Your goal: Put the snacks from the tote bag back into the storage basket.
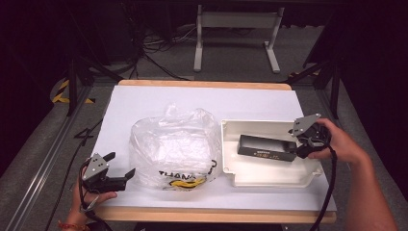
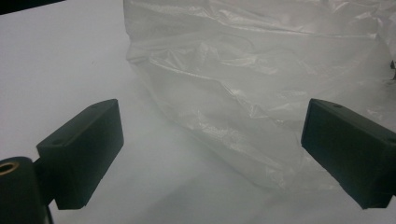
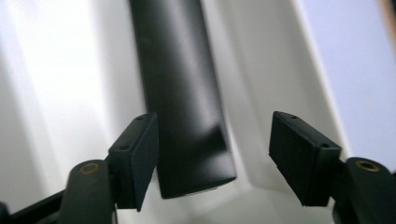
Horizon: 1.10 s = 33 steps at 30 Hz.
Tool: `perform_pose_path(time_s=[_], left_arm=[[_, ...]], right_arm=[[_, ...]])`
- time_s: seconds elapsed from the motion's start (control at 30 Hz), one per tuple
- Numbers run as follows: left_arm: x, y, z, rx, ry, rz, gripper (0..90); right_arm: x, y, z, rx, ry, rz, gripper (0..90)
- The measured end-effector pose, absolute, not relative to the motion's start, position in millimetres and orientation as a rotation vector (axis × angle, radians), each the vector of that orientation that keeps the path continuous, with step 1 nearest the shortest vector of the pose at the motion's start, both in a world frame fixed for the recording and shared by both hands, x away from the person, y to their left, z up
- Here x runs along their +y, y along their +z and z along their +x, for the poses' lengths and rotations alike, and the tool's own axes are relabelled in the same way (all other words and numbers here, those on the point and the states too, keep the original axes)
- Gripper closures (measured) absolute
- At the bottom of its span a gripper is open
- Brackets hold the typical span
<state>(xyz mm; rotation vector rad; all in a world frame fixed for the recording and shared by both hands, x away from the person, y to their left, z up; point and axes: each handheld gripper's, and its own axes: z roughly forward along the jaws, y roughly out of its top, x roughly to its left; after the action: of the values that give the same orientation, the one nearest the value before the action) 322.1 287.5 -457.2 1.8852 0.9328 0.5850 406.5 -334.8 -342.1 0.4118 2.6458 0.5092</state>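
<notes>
We are seeing the black box [image 1: 267,148] lying in the white tray [image 1: 250,179], between the spread jaws of the right tool [image 1: 302,143], unpinched. The left tool [image 1: 121,167] is waiting spread beside the plastic bag [image 1: 174,147]. Bagging is looking undone.

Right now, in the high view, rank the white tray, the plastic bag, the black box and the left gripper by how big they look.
1. white tray and plastic bag: close in spread, too alike to rank
2. black box, lying in the tray
3. left gripper: smallest, though it sits nearer the camera, so this is unsure
</notes>
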Motion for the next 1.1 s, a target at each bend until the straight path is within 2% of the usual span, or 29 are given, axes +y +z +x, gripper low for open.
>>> perform_pose_path(time_s=[0.13,0.17,0.43,1.1], left_arm=[[287.6,-457.2,321.8,0.931,0.583,1.880,6.5],[287.7,-457.2,321.7,0.930,0.582,1.879,6.5],[287.8,-457.3,321.8,0.933,0.579,1.878,6.5],[288.3,-457.2,321.9,0.932,0.577,1.877,6.5]], right_arm=[[-340.9,-333.4,393.9,2.545,0.619,0.476,27.5],[-343.8,-331.0,386.6,2.487,0.682,0.533,22.9],[-354.9,-326.3,366.8,2.290,0.804,0.715,13.1],[-369.5,-339.2,328.7,2.116,0.853,0.861,9.2]])
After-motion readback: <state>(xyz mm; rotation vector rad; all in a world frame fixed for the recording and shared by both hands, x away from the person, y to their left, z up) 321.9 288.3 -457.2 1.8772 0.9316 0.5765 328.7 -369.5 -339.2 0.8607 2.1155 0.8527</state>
